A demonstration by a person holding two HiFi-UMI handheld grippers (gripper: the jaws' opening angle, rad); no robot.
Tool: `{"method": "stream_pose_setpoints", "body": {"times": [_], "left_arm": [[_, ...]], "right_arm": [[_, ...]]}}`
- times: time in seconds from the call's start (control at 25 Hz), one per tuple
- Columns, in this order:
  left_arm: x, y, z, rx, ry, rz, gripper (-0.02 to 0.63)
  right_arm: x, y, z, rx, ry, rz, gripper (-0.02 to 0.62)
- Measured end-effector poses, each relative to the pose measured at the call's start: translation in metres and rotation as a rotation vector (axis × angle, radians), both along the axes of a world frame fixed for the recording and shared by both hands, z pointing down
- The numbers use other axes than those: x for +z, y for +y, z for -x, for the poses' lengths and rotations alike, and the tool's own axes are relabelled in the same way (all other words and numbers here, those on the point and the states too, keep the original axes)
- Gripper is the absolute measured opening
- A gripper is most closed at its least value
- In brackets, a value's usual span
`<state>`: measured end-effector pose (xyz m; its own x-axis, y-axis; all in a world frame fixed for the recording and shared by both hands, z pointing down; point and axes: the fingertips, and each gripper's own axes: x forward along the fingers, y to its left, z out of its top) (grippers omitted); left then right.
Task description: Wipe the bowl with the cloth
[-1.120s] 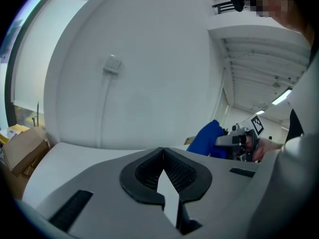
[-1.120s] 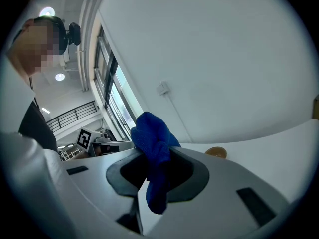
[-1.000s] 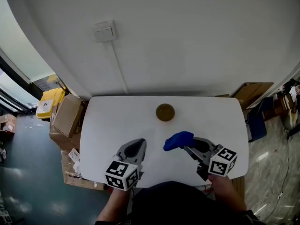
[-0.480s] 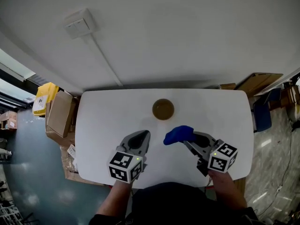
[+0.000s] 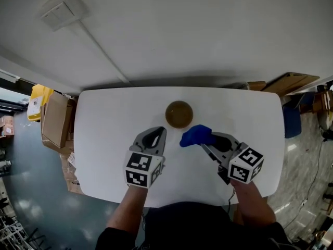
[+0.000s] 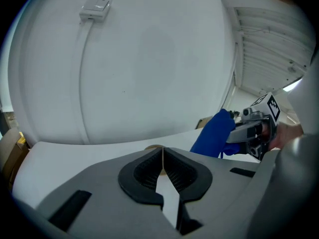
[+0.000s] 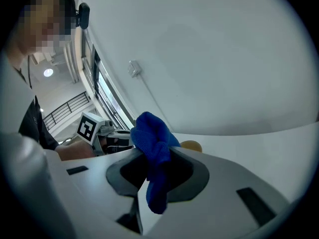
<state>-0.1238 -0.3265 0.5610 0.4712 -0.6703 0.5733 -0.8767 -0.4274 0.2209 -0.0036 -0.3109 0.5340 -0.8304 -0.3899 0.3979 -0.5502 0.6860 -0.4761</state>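
1. One bowl (image 5: 179, 114), one cloth (image 5: 196, 135), two grippers.
2. Near the bowl: left gripper (image 5: 158, 132) closed, empty; right gripper (image 5: 203, 142) clamping the cloth.
3. Both grippers are closer to the bowl than before.

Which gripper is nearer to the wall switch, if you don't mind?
Left. The left gripper sits below and right of the wall switch; the right gripper, holding the cloth, is farther right.

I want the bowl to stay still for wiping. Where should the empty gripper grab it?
Probably the rim on its near-left side. The bowl stands upright and open, so the rim should fit between the jaws, one inside and one outside. The left gripper sits just there, jaws shut, while the cloth fills the right side.
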Motion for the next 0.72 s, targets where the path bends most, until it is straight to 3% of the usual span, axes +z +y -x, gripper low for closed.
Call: {"method": "stream_pose_setpoints", "body": {"times": [0.24,0.4,0.72], "left_arm": [[0.027,-0.029,0.002,-0.044,-0.002,0.0,0.017],[0.057,-0.043,0.008,-0.084,0.015,0.054,0.14],[0.101,-0.06,0.007,-0.135,0.033,0.136,0.169]], "right_arm": [[0.016,-0.031,0.014,-0.009,0.02,-0.049,0.072],[0.029,-0.051,0.023,0.01,0.009,-0.061,0.072],[0.056,-0.061,0.034,0.02,0.014,-0.04,0.072]]}}
